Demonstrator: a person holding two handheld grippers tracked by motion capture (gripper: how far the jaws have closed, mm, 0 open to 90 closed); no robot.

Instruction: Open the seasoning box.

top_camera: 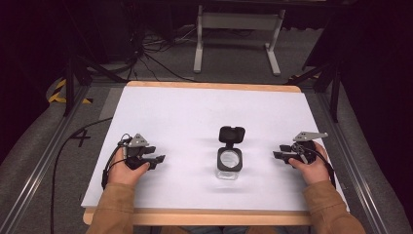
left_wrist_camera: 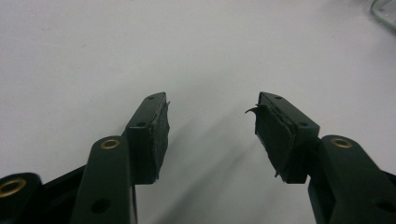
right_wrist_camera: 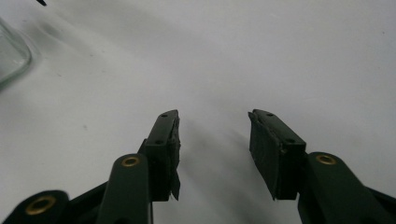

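Observation:
A small clear jar point(top_camera: 229, 166) with a black rim stands near the middle of the white tabletop point(top_camera: 195, 112). Its black hinged lid point(top_camera: 231, 134) is flipped open toward the far side. My left gripper point(top_camera: 158, 160) rests low over the table to the jar's left, pointing at it. Its jaws are open with nothing between them point(left_wrist_camera: 210, 121), and a corner of the jar point(left_wrist_camera: 385, 11) shows at the top right of that view. My right gripper point(top_camera: 276, 155) sits to the jar's right, also pointing inward, open and empty point(right_wrist_camera: 212, 140). The jar's glass side point(right_wrist_camera: 11, 51) is at that view's left edge.
The white sheet lies on a wooden board point(top_camera: 209, 87) inside a metal rail frame point(top_camera: 44, 161). On the grey floor behind are black cables point(top_camera: 146, 53) and a white stand point(top_camera: 238, 29). A cable point(top_camera: 63, 146) trails from my left gripper.

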